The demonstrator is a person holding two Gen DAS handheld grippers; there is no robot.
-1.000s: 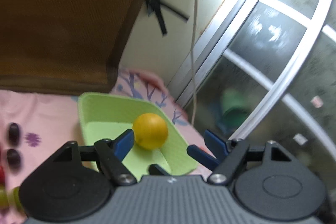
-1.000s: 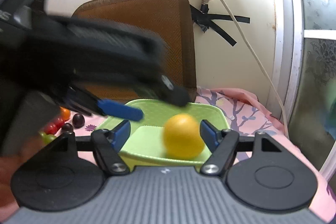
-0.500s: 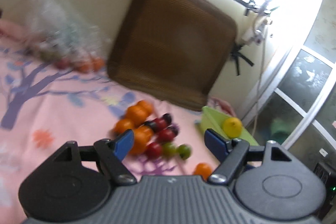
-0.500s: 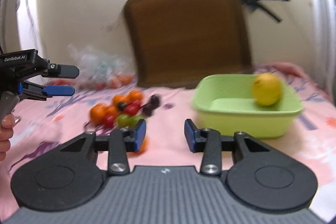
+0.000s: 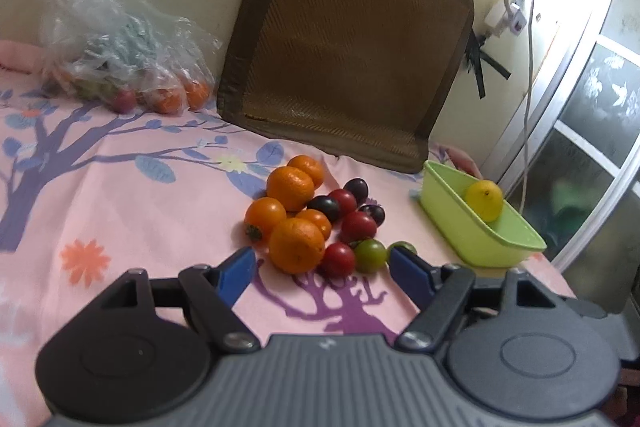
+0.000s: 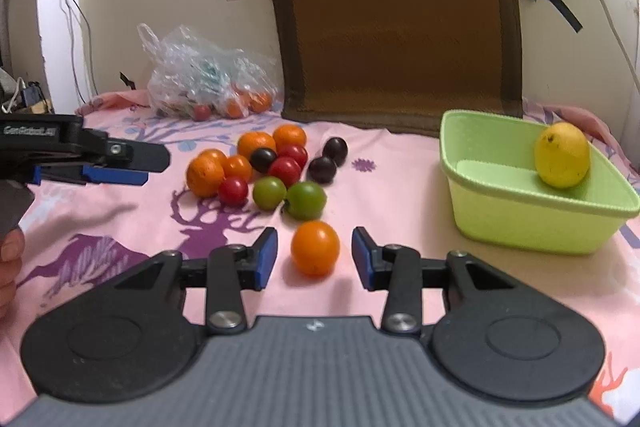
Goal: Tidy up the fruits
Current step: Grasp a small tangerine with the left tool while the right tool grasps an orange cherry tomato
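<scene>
- Right tool [image 6: 314, 258] hanging low over the pink bedsheet [image 6: 100, 227], blue pads parted, a lone orange fruit [image 6: 315, 252] sitting between them with gaps on both sides, nothing pinched.
- Left tool [image 5: 322, 269] spread wide, empty, aimed at the fruit pile [image 5: 316, 217]: oranges, red and dark small ones, a couple of green ones, all bunched together on the sheet.
- Green tub [image 6: 500, 203] off to the right of the pile, well apart from it, just one yellow fruit [image 6: 563, 155] inside, against the far right wall.
- Clear plastic bag [image 6: 200, 83] with more fruit back by the wall, beside a brown mesh cushion [image 6: 396, 27] leaning upright.
- Left tool also visible at the left edge of the right wrist view, a hand [image 6: 10, 267] below it.
</scene>
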